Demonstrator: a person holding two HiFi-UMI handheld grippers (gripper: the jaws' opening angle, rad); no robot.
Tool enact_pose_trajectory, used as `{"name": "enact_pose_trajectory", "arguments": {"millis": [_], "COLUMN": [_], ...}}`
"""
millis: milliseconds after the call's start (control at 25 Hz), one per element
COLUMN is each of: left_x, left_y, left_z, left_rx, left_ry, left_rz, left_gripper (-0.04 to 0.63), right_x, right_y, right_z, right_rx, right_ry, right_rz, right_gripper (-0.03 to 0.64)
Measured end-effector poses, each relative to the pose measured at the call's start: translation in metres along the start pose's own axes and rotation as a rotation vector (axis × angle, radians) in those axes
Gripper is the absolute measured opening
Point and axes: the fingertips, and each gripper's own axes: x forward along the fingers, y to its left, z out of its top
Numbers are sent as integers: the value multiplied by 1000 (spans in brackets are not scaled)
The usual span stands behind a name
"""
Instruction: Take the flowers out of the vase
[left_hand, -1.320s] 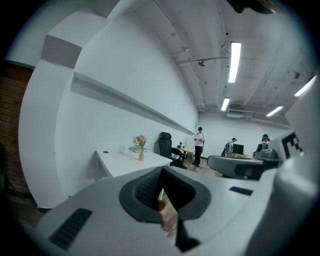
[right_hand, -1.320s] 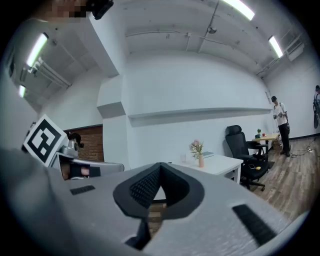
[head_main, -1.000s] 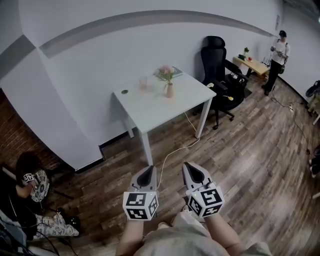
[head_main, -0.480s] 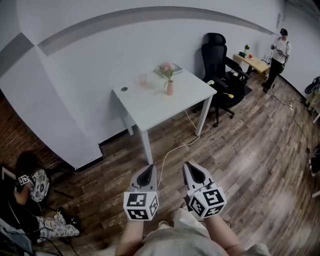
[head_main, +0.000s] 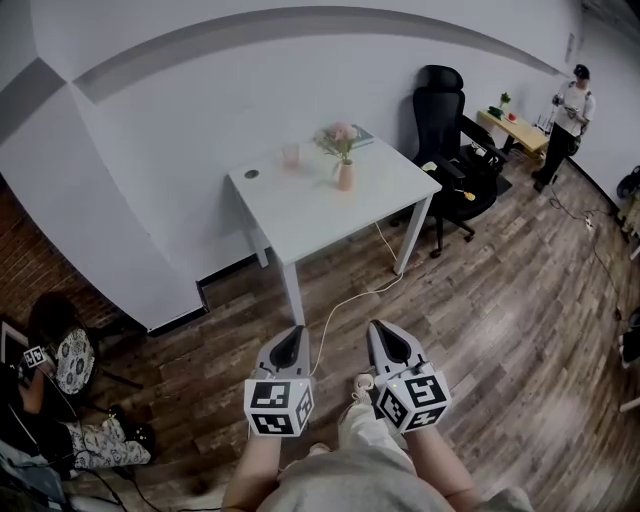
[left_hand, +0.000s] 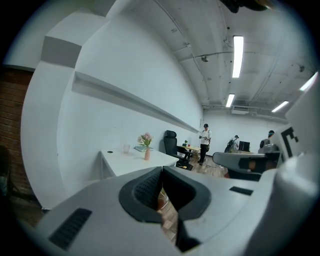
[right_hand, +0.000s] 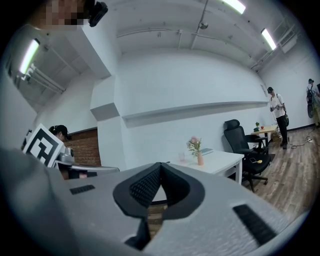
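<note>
Pink flowers (head_main: 338, 135): in pink vase (head_main: 344, 177) on white tabletop (head_main: 310, 210), well apart from the fingers.
Left gripper (head_main: 292, 338), right gripper (head_main: 385, 335): fingers pressed together, empty.

Grey left gripper (head_main: 295, 336), right gripper (head_main: 381, 331), marker cubes (head_main: 279, 408)

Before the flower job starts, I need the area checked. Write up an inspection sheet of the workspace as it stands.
Surface: white table against the wall, top mostly bare.
Job's things: pink vase upright on the table, flowers in it.
Clutter: pale cup, small dark disc, book behind the flowers.
Grippers: left hand-held gripper and right hand-held gripper both shut, empty, well short of the table.
Cables: white cable trailing from under the table across the wood floor.
Surroundings: black office chair beside the table; standing person near a far desk; seated person by the brick wall.
</note>
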Motion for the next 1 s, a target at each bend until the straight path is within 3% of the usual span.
{"name": "enact_pose_trajectory", "arguments": {"millis": [320,1000], "left_x": [69,220], "left_y": [23,55], "left_z": [10,54], "left_rx": [-19,-58], "left_ry": [-12,-14], "left_rz": [49,146], "left_gripper": [8,8], "right_x": [65,208], "right_y": [-56,-163], "right_z": [4,35], "right_rx": [-22,-35], "right_ry": [24,69], "right_rz": [13,90], "right_gripper": [3,110]}}
